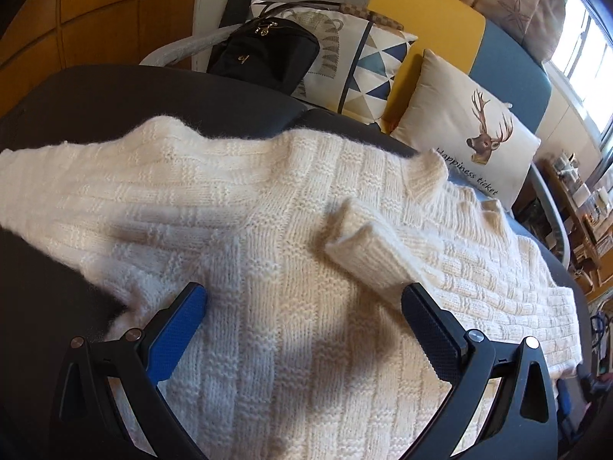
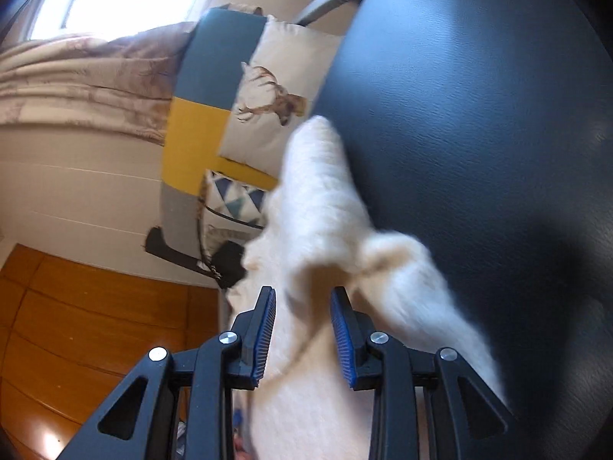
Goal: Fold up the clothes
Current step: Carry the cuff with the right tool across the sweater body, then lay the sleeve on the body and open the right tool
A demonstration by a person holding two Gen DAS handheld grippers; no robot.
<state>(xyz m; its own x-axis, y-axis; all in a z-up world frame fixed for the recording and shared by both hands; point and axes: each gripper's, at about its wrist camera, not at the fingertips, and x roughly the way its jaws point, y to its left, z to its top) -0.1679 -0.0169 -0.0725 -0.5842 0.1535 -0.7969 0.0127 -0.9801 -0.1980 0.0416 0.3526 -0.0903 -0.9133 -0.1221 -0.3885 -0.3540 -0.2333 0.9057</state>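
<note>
My left gripper hangs over the white knitted sweater, its jaws spread wide and released, with nothing pinched between them. The blue-padded finger sits over the sweater's near left edge, where the knit meets the dark table. The sweater lies spread across that table, one sleeve running off to the left, the other folded in over the body so that its ribbed cuff lies just ahead of my black finger. Behind the table, from left to right, stand a black bag, a cushion with triangles and a cushion with a deer's head, all on a grey, yellow and blue sofa.

From my right gripper the view is tilted and blurred. At the left is orange wooden floor, then the sofa and its cushions. My jaws here stand partly apart, with white knit showing in the gap between the blue pads; I cannot tell whether it touches them, and they do not press on it. A fold of the sweater stands up just ahead of the fingertips, and to the right lies the bare dark table
</note>
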